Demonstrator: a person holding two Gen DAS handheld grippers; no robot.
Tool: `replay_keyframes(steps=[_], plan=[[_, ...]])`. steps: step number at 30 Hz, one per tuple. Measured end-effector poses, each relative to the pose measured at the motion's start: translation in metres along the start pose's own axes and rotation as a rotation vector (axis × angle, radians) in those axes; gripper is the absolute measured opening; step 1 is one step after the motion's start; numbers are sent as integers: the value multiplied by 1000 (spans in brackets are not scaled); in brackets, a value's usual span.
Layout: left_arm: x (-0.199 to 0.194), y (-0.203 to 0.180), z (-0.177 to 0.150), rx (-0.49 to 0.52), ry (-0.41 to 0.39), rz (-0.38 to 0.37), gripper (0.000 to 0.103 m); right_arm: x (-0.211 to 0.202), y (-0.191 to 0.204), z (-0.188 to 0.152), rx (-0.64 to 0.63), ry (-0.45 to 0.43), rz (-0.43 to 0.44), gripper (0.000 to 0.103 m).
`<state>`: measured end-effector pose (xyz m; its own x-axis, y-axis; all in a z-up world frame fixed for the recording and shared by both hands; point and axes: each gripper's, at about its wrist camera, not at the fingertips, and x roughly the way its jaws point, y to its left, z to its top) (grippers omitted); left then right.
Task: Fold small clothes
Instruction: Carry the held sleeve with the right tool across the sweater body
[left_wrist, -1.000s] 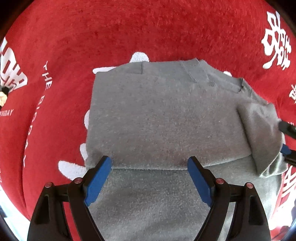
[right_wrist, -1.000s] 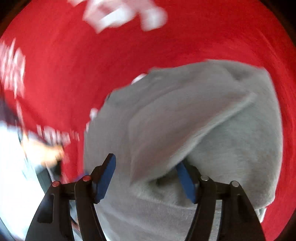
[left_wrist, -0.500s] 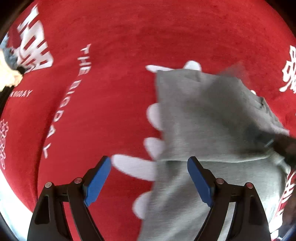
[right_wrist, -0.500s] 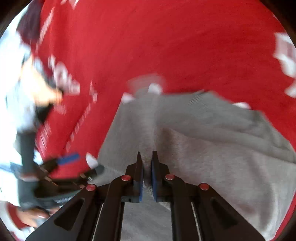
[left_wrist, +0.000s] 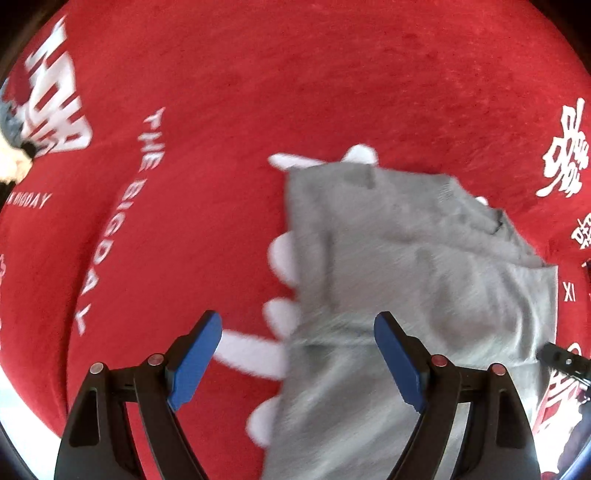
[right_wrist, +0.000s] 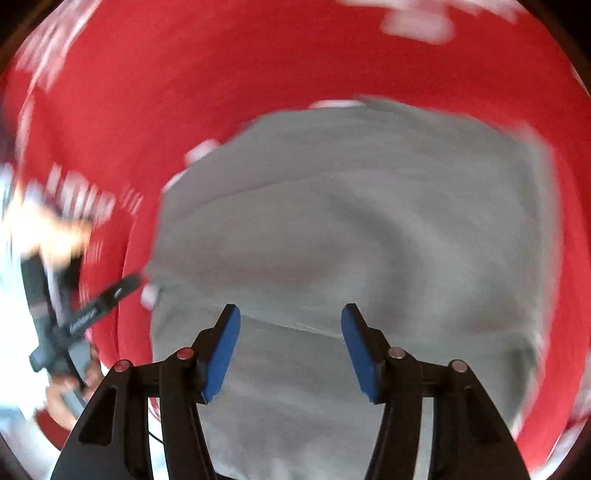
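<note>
Red cloth (left_wrist: 295, 92): a plush red cover with white lettering and white shapes, spread over whatever surface lies beneath; it fills both views and serves as the landmark.
Grey garment (right_wrist: 351, 221): lies flat on the red cloth, partly folded, one layer laid over another with a fold edge running across. It covers some of the white shapes printed on the cloth.
Look of the garment (left_wrist: 424, 258): plain mid-grey, fuzzy knit or fleece, matte, with a seamed or ribbed border along its far edge; detail is blurred.
Handling, as a judgement: light, soft and limp, so it will sag and drag rather than hold shape. The nap likely clings to the plush cloth. Not fragile.
Where to take hold, as a judgement: pinch both layers at a corner or along the fold edge, not mid-panel.
Left tool (left_wrist: 299, 354): released, jaws wide, straddling the garment's left edge above the red cloth, gripping nothing.
Right tool (right_wrist: 291, 343): jaws opening over the garment's near part, nothing pinched between them.
</note>
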<state>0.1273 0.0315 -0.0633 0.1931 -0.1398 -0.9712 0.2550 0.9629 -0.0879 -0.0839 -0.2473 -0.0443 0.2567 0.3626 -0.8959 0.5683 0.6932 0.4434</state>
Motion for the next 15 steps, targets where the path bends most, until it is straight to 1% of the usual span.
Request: replay_keyframes(steps=[2,3,4,5,6,7,8,9,13,15], plan=[[8,-16,6,21,4,-5,86,-11,-45,-3,173,-28,15,61],[13,-23,8,32,10,-4,86,-11,-62,-2,235,-33,30,61],[18,-30,9,41,18,1,86,-11,-80,-4,306,-40,73,61],[27,-38,10,55,35,12,86,-10,-89,-4,332,-42,100,61],[31,-42,10,63,45,22,86,-7,-96,-2,351,-40,122,60],[36,-47,10,75,58,36,86,-3,-100,1,360,-41,137,49],[39,-50,10,87,63,51,86,-1,-101,4,358,-53,138,36],[40,-54,10,100,65,69,86,-1,-101,8,346,-65,123,15],[45,-63,6,140,77,102,87,-19,-106,9,309,-126,93,13],[47,-66,4,152,74,109,88,-21,-110,8,293,-123,59,13]])
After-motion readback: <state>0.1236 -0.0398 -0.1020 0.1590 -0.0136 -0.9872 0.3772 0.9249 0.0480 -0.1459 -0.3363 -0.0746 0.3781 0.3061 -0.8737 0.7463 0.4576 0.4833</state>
